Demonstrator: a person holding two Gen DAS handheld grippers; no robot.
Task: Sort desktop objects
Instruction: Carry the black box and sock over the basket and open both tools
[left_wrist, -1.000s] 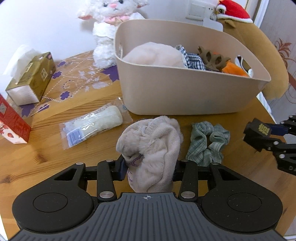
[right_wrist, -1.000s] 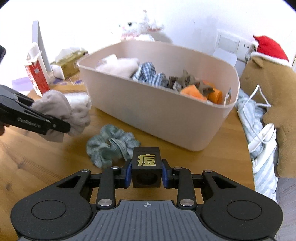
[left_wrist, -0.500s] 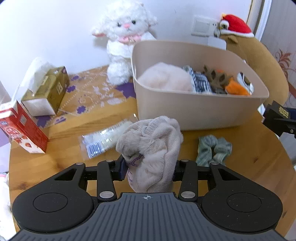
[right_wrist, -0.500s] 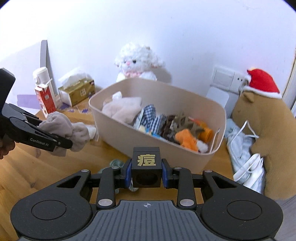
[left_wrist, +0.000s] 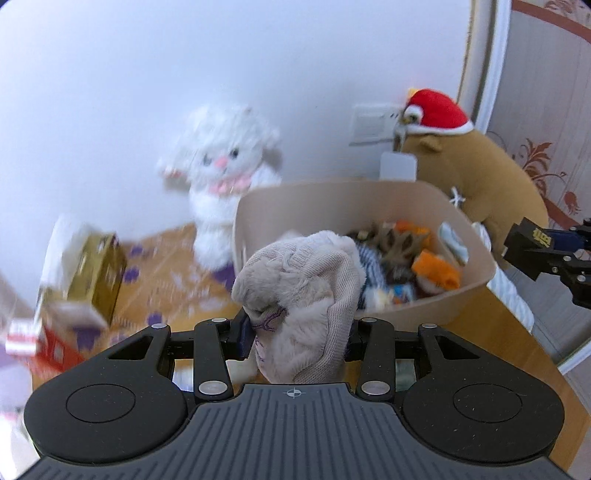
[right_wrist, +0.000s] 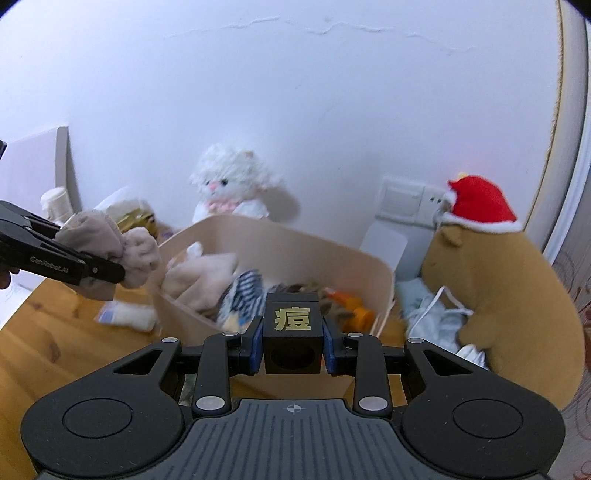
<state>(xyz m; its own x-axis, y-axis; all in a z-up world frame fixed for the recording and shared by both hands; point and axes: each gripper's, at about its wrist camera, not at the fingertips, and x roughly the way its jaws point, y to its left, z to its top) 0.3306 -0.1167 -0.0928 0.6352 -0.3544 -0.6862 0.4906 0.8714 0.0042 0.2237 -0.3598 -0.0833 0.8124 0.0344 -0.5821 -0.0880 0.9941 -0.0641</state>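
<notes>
A: What's the biggest thing out there?

B: The wooden counter (right_wrist: 44, 343). The beige bin (right_wrist: 295, 251) stands on it, and I'll place everything else by that bin. Behind it, against the wall, sits a white plush lamb (right_wrist: 231, 188). To the bin's right, a brown plush animal in a red hat (right_wrist: 498, 280) sits over some pale blue and white cloth (right_wrist: 432, 314).

A: And what's in the bin?

B: A heap of soft things: a pale pink fuzzy piece (right_wrist: 203, 273) at its left end, a blue checked cloth (right_wrist: 240, 295) in the middle, something orange (left_wrist: 436, 271) toward its right end.

A: What's to the bin's left?

B: A gold tissue box (left_wrist: 99, 269) and a red carton (left_wrist: 51, 343), both blurred, and a clear packet with something white inside (right_wrist: 125, 317) lying flat just beside the bin's left wall.

A: Where are the claws?

B: The left claw (left_wrist: 295, 328) is clamped on a bunched grey-beige sock (left_wrist: 303, 295), held off the counter at the bin's left front corner. The right claw (right_wrist: 291, 343) pinches a small black cube with a gold character (right_wrist: 291, 328) on its top face, held in front of the bin's near wall.
</notes>
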